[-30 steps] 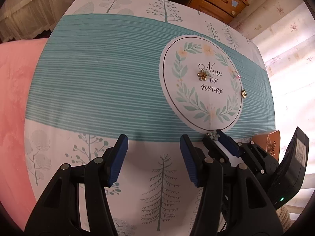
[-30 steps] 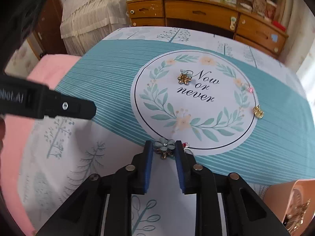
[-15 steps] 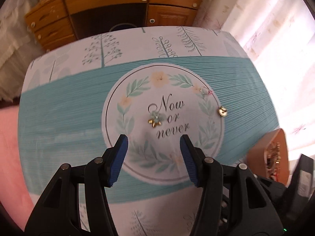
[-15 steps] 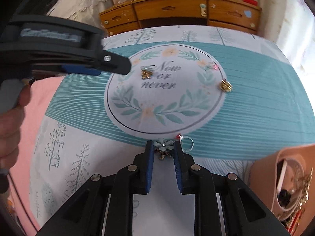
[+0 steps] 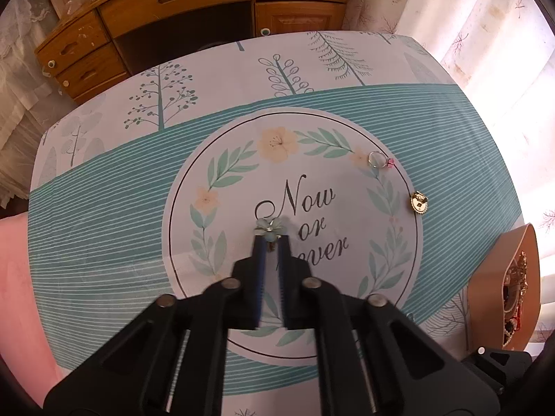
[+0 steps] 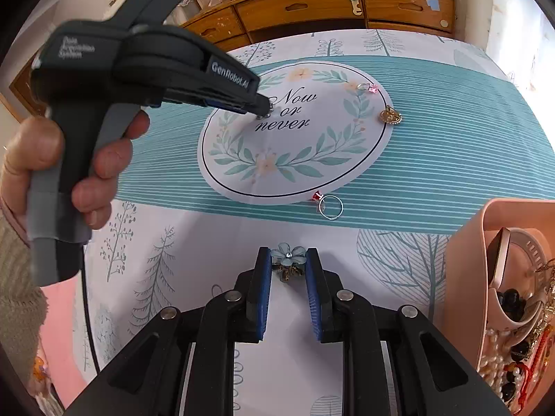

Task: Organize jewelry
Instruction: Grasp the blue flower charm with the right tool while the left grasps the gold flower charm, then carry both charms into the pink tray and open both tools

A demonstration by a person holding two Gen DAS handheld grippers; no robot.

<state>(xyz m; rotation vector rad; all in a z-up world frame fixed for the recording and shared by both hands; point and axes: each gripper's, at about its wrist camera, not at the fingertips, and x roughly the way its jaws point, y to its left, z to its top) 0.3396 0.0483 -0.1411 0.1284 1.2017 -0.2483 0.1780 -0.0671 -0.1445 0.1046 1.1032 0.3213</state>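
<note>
we're mid-pickup on both sides: our left gripper [image 5: 270,239] is pinched on the pale flower earring [image 5: 269,227] over the "now or never" print, and our right gripper [image 6: 288,260] is clamped on the blue flower earring [image 6: 288,256] near us. next we'd carry both right to the pink jewelry box [image 6: 464,260], gently so nothing slips.

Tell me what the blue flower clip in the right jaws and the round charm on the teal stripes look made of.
Blue flower clip: glossy petals, likely enamel or resin, central rhinestone, bronze-toned metal claw beneath. Round charm: shiny gold-coloured metal, probably plated.
</note>
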